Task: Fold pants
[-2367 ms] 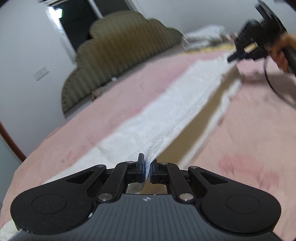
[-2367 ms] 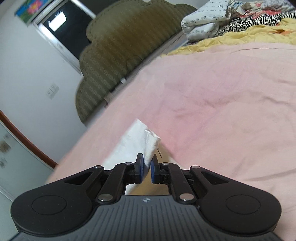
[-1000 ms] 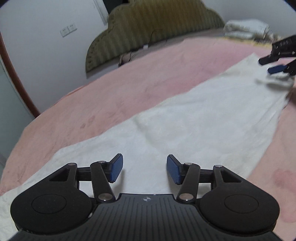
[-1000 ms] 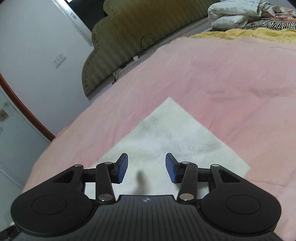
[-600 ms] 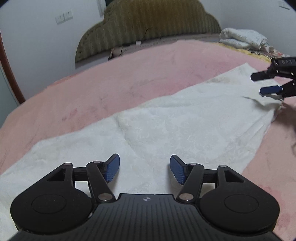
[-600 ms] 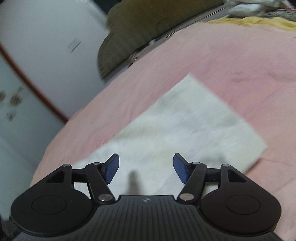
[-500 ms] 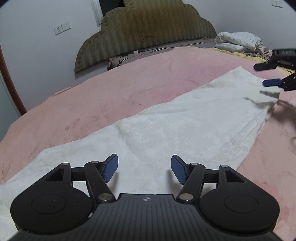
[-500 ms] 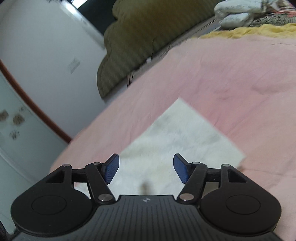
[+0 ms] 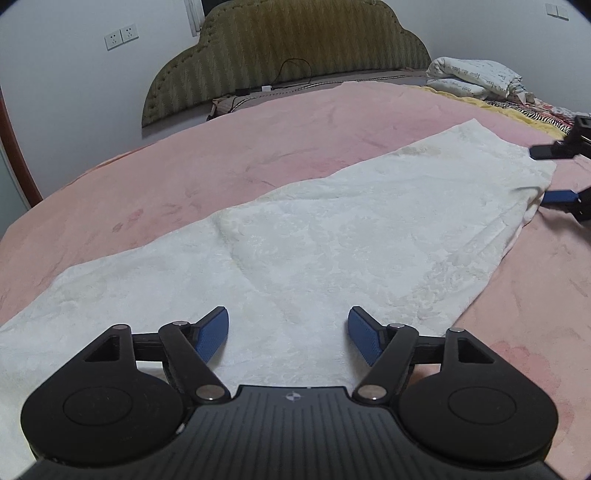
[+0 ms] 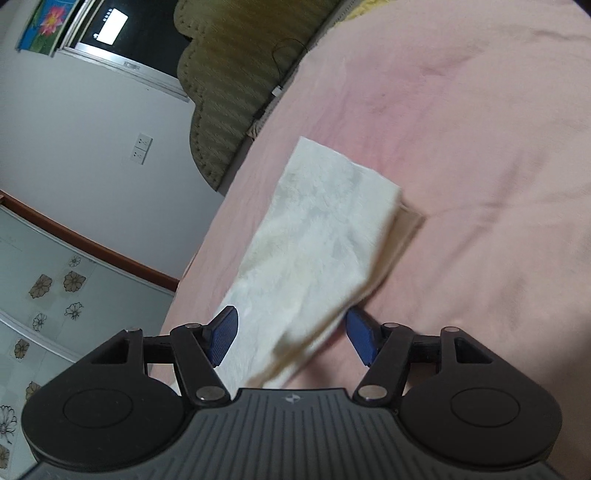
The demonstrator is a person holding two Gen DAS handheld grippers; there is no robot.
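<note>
The left gripper [image 9: 288, 334] is opening with nothing pinched, over the near end of the long white fuzzy pants [image 9: 332, 236] on the pink bed cover [image 9: 229, 155]. At the pants' far end the right gripper [image 10: 290, 338] is spread around a loose edge; closing badly could bunch the cloth

One pair of white pants [image 9: 332, 236] lies on one bed with a pink cover [image 9: 258, 147]. Two grippers are at work, the left gripper [image 9: 288, 334] and the right gripper [image 10: 291, 336], each with two blue-padded fingers [image 9: 212, 334]. One headboard [image 9: 288, 51], one double wall socket [image 9: 121, 36], one pile of folded bedding [image 9: 476, 75].
</note>
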